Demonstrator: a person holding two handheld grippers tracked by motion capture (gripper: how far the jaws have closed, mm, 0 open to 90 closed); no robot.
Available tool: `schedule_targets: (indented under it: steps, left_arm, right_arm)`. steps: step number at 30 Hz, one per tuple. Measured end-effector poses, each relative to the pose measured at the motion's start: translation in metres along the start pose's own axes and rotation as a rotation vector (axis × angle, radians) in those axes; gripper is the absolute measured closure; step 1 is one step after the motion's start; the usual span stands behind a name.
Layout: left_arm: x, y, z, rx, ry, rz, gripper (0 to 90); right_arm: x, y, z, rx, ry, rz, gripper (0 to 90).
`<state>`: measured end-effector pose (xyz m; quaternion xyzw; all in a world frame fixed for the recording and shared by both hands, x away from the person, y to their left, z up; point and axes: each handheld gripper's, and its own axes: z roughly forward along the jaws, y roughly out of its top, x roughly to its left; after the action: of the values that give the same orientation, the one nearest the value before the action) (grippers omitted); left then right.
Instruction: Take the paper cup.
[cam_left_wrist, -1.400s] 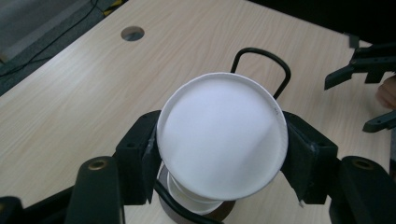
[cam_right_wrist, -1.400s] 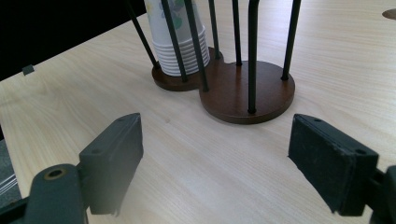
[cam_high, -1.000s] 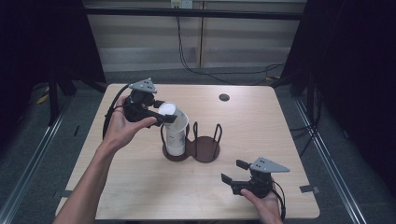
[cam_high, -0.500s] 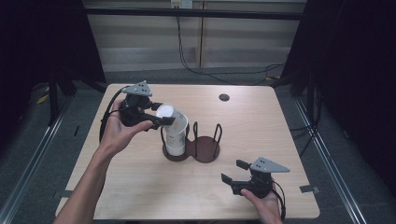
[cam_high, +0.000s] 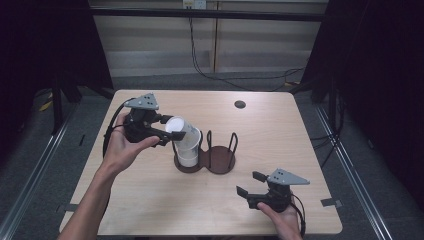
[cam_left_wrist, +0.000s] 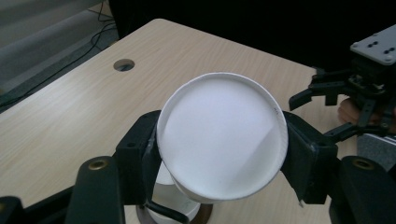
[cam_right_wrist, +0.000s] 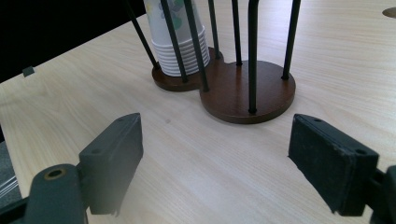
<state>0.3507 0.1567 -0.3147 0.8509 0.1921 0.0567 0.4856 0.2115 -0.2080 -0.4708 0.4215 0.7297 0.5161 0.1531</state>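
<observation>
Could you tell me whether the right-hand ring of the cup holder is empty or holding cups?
Empty. The holder's right ring shows bare wooden base between its rods, while the cup stack sits in the other ring.

left hand-held gripper: clamps white cup over holder | right hand-held gripper: jaws apart

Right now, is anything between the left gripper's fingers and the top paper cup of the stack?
No. The left gripper is already shut on the top paper cup; its fingers press both sides, above the stack in the wooden holder.
</observation>
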Motion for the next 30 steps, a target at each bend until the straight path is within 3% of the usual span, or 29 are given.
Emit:
schedule_targets:
  steps: [8, 19, 30]
  left_arm:
    - [-0.005, -0.009, 0.006, 0.035, -0.026, 0.008, 36.3]
    - [-0.011, -0.028, 0.005, 0.034, -0.038, -0.012, 36.3]
    - [-0.018, -0.043, 0.010, 0.032, -0.052, -0.020, 36.3]
  right_arm:
    - [0.000, 0.000, 0.001, -0.004, -0.001, 0.002, 17.2]
    - [0.001, 0.000, 0.003, -0.002, 0.021, 0.013, 14.5]
    - [0.011, 0.012, 0.007, 0.003, 0.055, -0.036, 13.6]
